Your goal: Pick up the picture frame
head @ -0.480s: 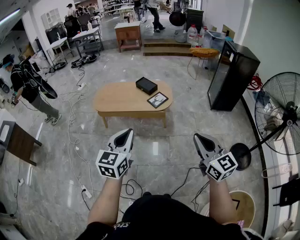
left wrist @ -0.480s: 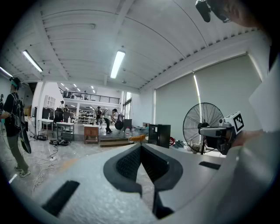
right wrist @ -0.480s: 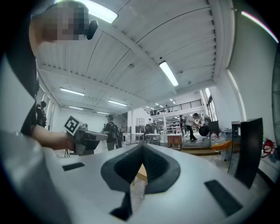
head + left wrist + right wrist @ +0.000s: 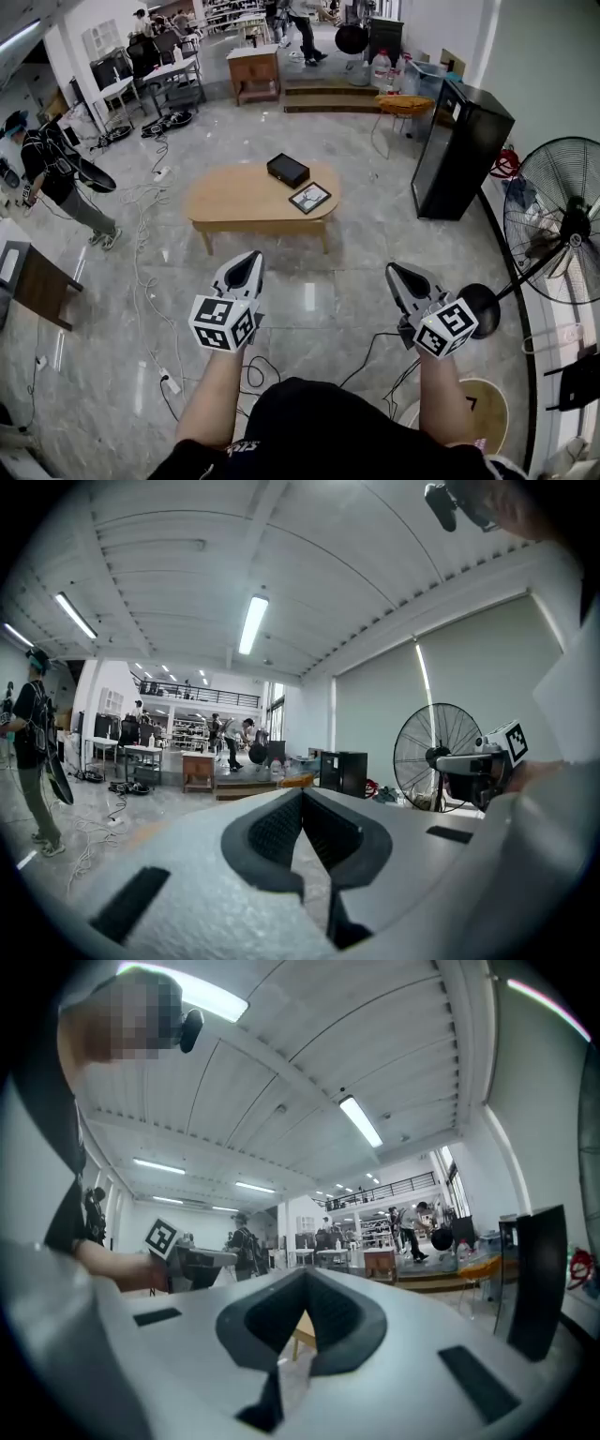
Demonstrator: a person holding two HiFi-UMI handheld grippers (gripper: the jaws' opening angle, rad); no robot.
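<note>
A dark-framed picture frame (image 4: 310, 198) lies flat near the right end of an oval wooden coffee table (image 4: 234, 199), well ahead of me across the marble floor. My left gripper (image 4: 253, 255) is held level in front of my body, shut and empty. My right gripper (image 4: 391, 269) is level beside it, also shut with nothing in it. Both are far short of the table. In the left gripper view my left gripper (image 4: 302, 794) shows its jaws closed together; in the right gripper view my right gripper (image 4: 305, 1279) shows the same, with a table leg (image 4: 298, 1339) just behind its jaws.
A black box (image 4: 288, 170) rests on the table behind the frame. A black cabinet (image 4: 455, 150) stands to the right, a standing fan (image 4: 555, 223) further right. Cables (image 4: 150, 197) trail over the floor at left, where a person (image 4: 52, 173) stands. More cables (image 4: 258, 370) lie near my feet.
The table and frame sit slightly higher and further left in the head view; both grippers keep the same pose, shut.
</note>
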